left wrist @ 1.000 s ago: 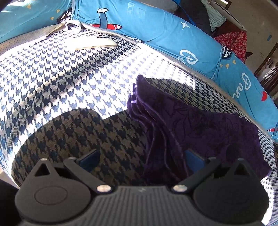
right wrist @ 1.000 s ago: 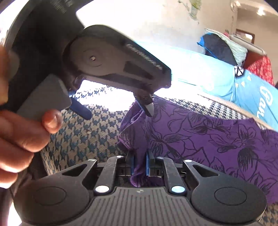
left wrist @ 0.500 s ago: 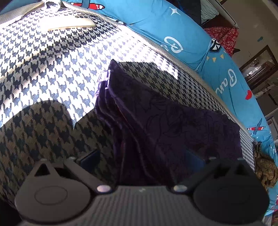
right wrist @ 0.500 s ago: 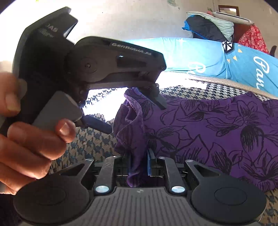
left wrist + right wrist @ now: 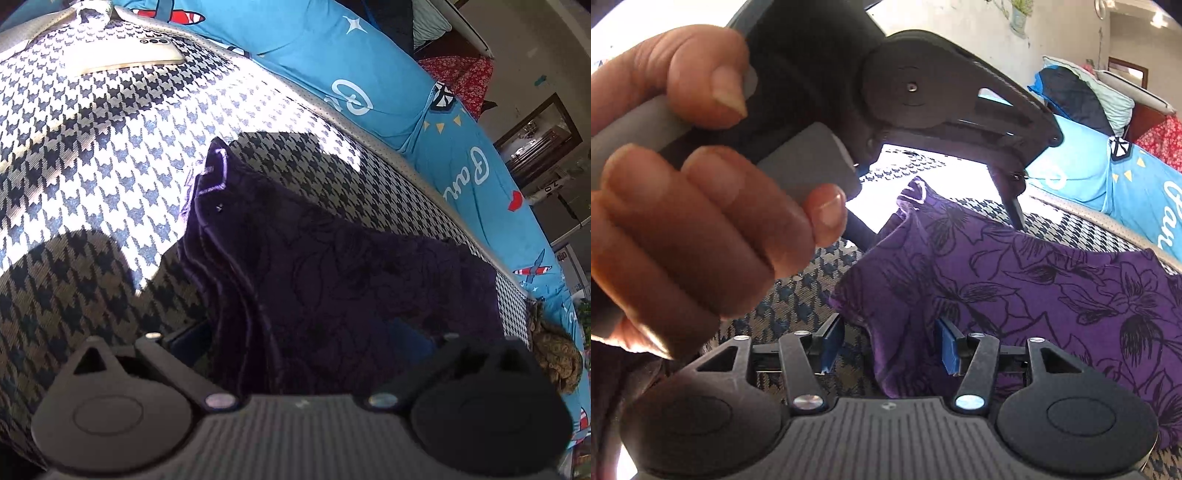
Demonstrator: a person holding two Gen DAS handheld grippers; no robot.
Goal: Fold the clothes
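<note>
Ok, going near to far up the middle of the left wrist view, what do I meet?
Left gripper, open → purple floral garment → houndstooth cover → blue printed bedding.

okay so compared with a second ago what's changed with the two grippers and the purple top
The right gripper was shut on the folded edge of the purple top; now it is open and has let go. The left gripper has stayed open, straddling the top. The top still lies folded on the houndstooth cover.
</note>
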